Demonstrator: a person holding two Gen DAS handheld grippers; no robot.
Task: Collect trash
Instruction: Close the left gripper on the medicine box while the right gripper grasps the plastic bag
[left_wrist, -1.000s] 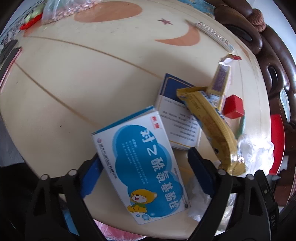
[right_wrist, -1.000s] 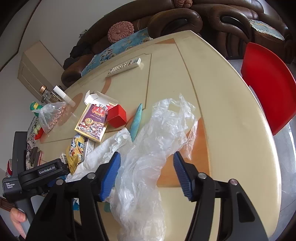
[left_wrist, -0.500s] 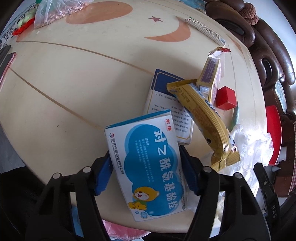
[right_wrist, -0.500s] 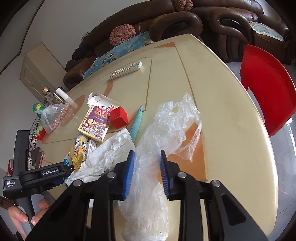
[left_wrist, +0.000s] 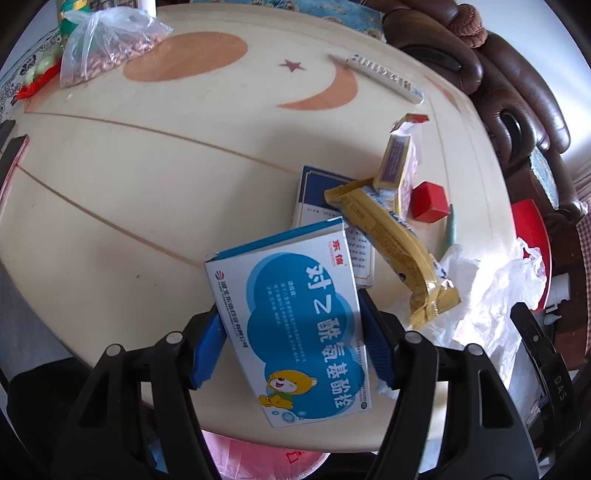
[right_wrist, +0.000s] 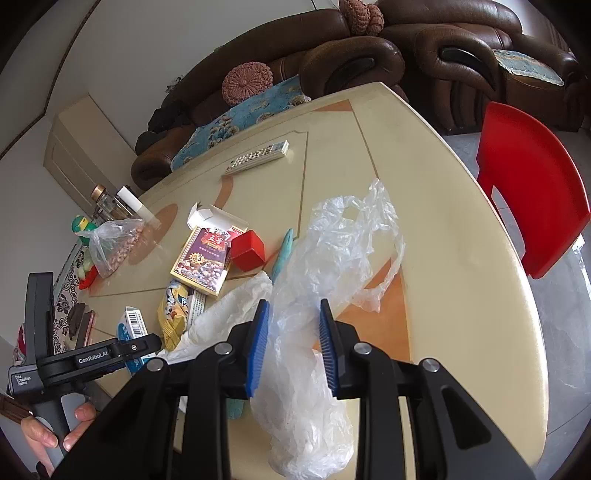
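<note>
On the cream table (left_wrist: 147, 177), my left gripper (left_wrist: 291, 306) is shut on a blue-and-white medicine box (left_wrist: 295, 325) with a cartoon bear, pads pressing both long sides. Behind it lie a yellow snack wrapper (left_wrist: 391, 243), a blue-edged leaflet box (left_wrist: 317, 195), a gold-and-purple box (left_wrist: 395, 166) and a red cube (left_wrist: 430, 201). My right gripper (right_wrist: 294, 302) is shut on a crumpled clear plastic bag (right_wrist: 343, 236), which spreads over the table and hangs below the jaws. The left gripper (right_wrist: 110, 354) with the medicine box (right_wrist: 133, 325) shows at the left of the right wrist view.
A remote (right_wrist: 258, 157) lies at the far side and a bag of peanuts (right_wrist: 114, 240) with bottles at the far left. A white crumpled bag (right_wrist: 229, 306) and a teal strip (right_wrist: 284, 251) lie beside the clear one. A red chair (right_wrist: 528, 184) stands right; something pink (left_wrist: 258, 458) sits below the table edge.
Both grippers have closed: the left jaws came in onto the medicine box's sides and the right jaws squeezed the clear plastic bag. The box now sits more upright in the left view.
</note>
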